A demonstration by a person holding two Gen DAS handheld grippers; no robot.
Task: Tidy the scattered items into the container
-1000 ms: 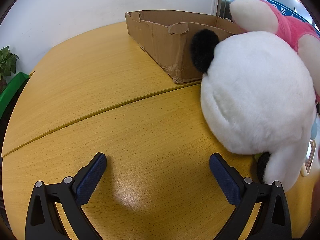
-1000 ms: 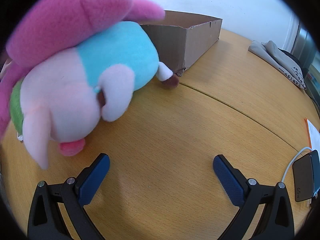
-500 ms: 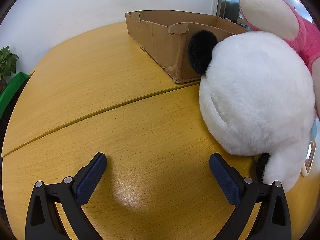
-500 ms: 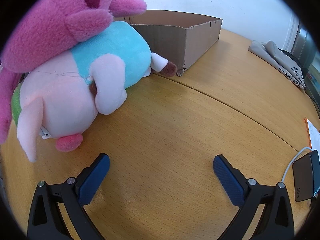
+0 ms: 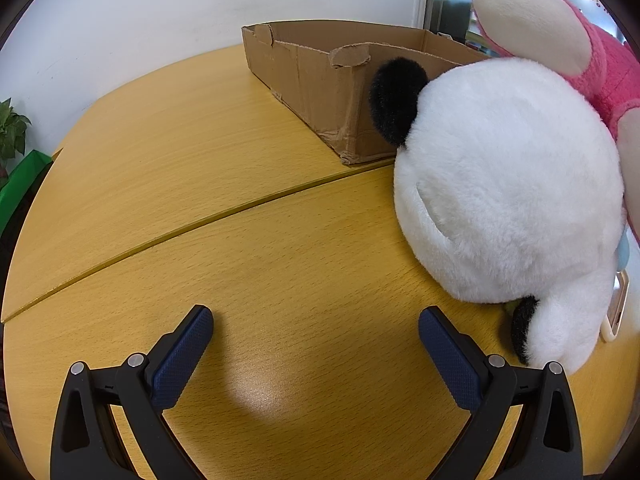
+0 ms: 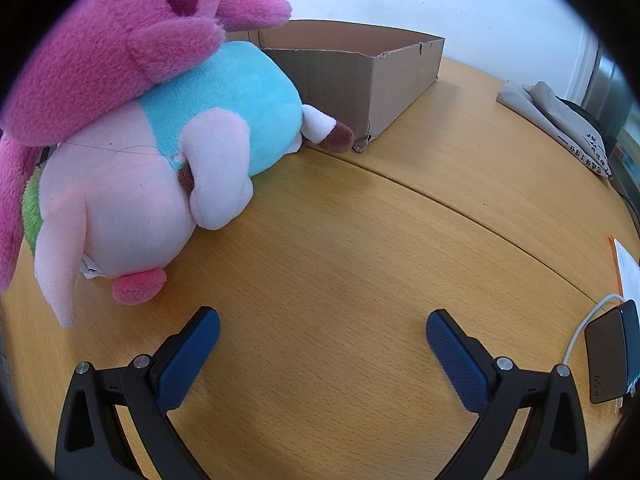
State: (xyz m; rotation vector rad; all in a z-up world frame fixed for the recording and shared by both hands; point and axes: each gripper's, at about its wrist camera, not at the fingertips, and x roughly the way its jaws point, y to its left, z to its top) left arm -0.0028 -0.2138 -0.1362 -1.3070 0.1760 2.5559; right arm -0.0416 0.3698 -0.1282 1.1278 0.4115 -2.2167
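Note:
A white plush with black ears (image 5: 508, 184) lies on the wooden table (image 5: 200, 168) at the right of the left wrist view, with a pink plush (image 5: 592, 56) on top of it. In the right wrist view the pink plush (image 6: 108, 60) rests on a pale pink and light blue plush (image 6: 160, 160) at the left. An open cardboard box (image 5: 332, 76) stands behind the toys; it also shows in the right wrist view (image 6: 380, 72). My left gripper (image 5: 316, 336) is open and empty, left of the white plush. My right gripper (image 6: 322, 338) is open and empty, right of the plush pile.
A black charger with a white cable (image 6: 608, 356) lies at the right table edge, with papers (image 6: 624, 264) behind it. A grey folded cloth (image 6: 556, 120) lies at the far right. A green plant (image 5: 10, 132) stands off the table's left. A phone (image 5: 618, 308) peeks from under the white plush.
The pink plush has come down and settled on top of the other toys. The blue and pink plush has sunk back onto the table. Both grippers have stayed still and open.

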